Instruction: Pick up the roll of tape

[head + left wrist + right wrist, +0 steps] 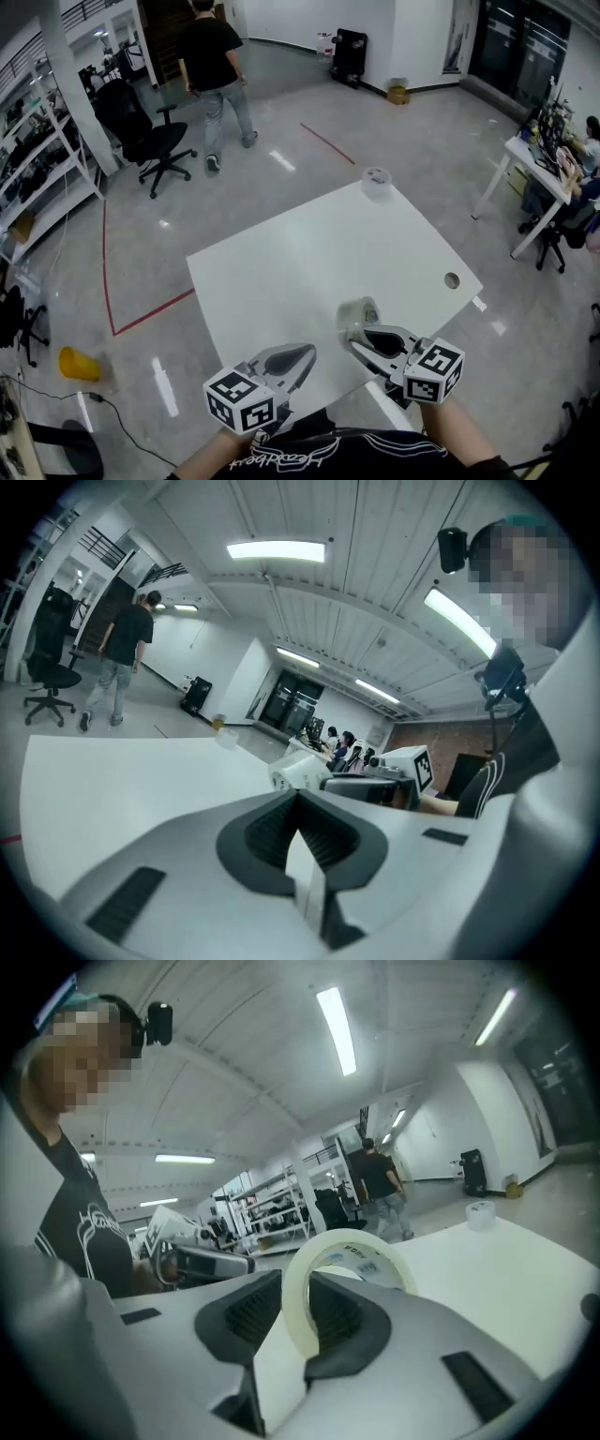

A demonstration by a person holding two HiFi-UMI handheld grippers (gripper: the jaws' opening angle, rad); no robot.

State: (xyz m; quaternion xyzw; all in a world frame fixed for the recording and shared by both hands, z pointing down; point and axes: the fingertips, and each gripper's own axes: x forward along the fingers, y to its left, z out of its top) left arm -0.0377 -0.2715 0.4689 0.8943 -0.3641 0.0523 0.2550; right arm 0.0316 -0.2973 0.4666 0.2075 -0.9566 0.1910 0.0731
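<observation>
**Head view:** above the near edge of the white table (309, 253), facing steeply down; left gripper (302, 353) and right gripper (366, 337) at lower frame.

**Left gripper view:** low, close behind its own fingers (267, 832), facing across the table at the right gripper.

**Right gripper view:** likewise close, roll of tape (296, 1307) at centre, facing the left gripper at frame left.

All three share the tabletop, a far-corner spare roll (376, 183) and a walking person (214, 56).

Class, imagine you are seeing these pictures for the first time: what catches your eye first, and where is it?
The right tongs grip a roll of tape above the near part of the white table. A second roll sits alone at the table's far corner. Beyond it, a person in black walks away across the shiny floor.
</observation>
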